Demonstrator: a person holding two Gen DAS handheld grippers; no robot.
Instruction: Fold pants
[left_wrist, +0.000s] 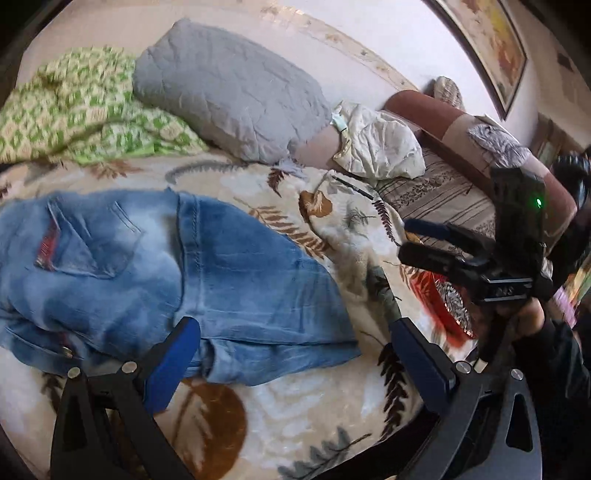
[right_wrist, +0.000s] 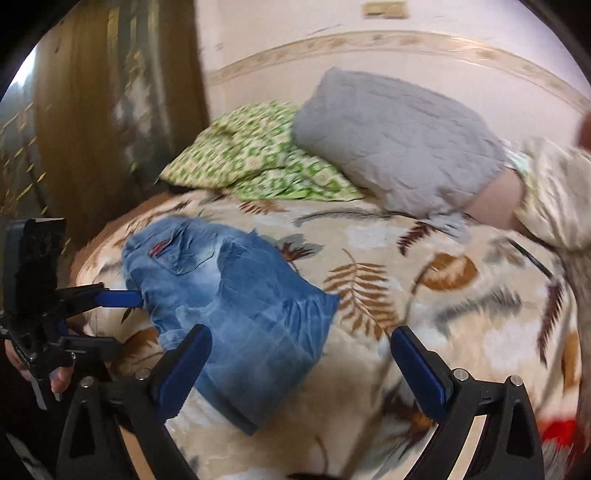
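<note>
Denim fills the ground nearest my fingers: the folded jeans (left_wrist: 155, 273) lie in a compact bundle on the leaf-patterned blanket (left_wrist: 295, 413), back pocket up, with a small red tag at the pocket edge whose lettering is too blurred for me to read. No other writing on them is legible.

My left gripper (left_wrist: 295, 365) stands wide open and holds nothing. Its left finger sits over the lower edge of the jeans; whether it touches the cloth I cannot tell. Its right finger is off the denim, above bare blanket. Most of the bundle lies ahead and to the left of this gap.

My right gripper (right_wrist: 301, 369) is likewise spread wide and empty. Its left finger overlaps the near part of the jeans (right_wrist: 236, 310), and the folded near corner reaches into the gap between the two fingers. The right finger hangs over the blanket (right_wrist: 424, 258), well clear of the denim.

In the right wrist view my left gripper shows at the left edge, one blue finger tip right at the far-left side of the jeans, with my hand (right_wrist: 59, 380) below it.

Farther back lie a grey quilted pillow (left_wrist: 229, 88) and a green patterned pillow (left_wrist: 74, 110), then a cream cloth (left_wrist: 380, 144) and the wall.
</note>
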